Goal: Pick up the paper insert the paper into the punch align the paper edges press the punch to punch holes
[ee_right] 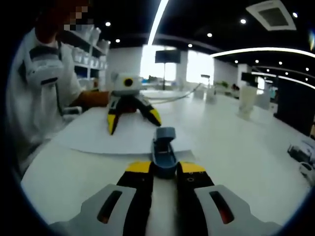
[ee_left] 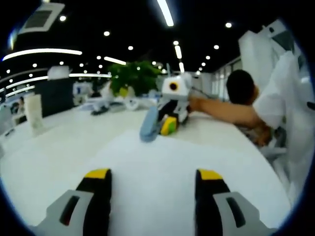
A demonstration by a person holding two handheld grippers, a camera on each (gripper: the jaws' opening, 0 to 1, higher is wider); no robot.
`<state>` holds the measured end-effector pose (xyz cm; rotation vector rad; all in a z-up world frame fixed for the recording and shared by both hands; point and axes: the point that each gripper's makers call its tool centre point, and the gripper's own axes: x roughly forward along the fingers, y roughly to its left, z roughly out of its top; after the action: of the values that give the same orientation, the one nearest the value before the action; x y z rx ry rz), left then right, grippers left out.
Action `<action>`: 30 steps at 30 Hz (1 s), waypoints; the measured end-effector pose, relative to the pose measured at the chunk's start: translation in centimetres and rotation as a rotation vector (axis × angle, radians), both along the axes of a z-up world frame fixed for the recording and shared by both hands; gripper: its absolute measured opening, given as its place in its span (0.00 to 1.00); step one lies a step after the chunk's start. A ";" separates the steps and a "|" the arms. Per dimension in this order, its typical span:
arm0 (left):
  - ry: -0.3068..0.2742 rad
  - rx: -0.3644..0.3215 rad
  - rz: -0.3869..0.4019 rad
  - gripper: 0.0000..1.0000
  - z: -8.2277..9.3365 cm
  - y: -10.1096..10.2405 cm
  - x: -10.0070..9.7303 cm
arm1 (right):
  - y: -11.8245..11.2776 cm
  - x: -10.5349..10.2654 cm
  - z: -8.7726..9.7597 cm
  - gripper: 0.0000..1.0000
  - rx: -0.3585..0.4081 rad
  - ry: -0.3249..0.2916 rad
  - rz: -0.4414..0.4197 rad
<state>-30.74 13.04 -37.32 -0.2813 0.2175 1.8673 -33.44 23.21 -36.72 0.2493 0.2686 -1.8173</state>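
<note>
In the left gripper view, the left tongs (ee_left: 153, 178) stand wide apart over a white sheet of paper (ee_left: 162, 162) that lies flat on the white bench (ee_left: 54, 142). Nothing sits between their 2 yellow-tipped jaws. At the paper's far edge stands the blue-grey punch (ee_left: 149, 124), tilted in this view, and the right tongs (ee_left: 169, 126) sit just beside it, low over the bench. A person's bare forearm (ee_left: 224, 111) reaches in from the right to that gripper. A green plant (ee_left: 135, 76) stands further back on the bench.

In the right gripper view, the right tongs (ee_right: 165, 169) are narrowed around the near end of the punch (ee_right: 164, 150); the jaw tips look to be touching its sides, though the blur leaves the contact uncertain. The punch rests at the near edge of the paper (ee_right: 98, 133), with its far end over the sheet. Across the paper, the left tongs (ee_right: 134, 118) hang with jaws splayed, tips pointing down at the sheet. A person in a white top (ee_right: 37, 98) stands at the left, beside the bench (ee_right: 236, 147).
</note>
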 end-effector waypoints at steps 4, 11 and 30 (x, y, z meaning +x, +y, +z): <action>0.001 0.001 -0.004 0.68 0.0 0.1 0.2 | -0.1 -0.5 0.2 0.22 0.005 0.001 -0.001; 0.002 0.001 0.002 0.67 0.0 0.0 0.3 | -0.5 -1.0 0.2 0.22 0.012 0.007 0.002; 0.002 0.001 0.003 0.66 0.1 0.0 0.6 | -0.4 -2.6 0.0 0.22 0.007 0.009 -0.027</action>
<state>-30.16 13.02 -37.24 -0.2792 0.2176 1.8704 -36.07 22.78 -36.75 0.2508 0.2792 -1.8447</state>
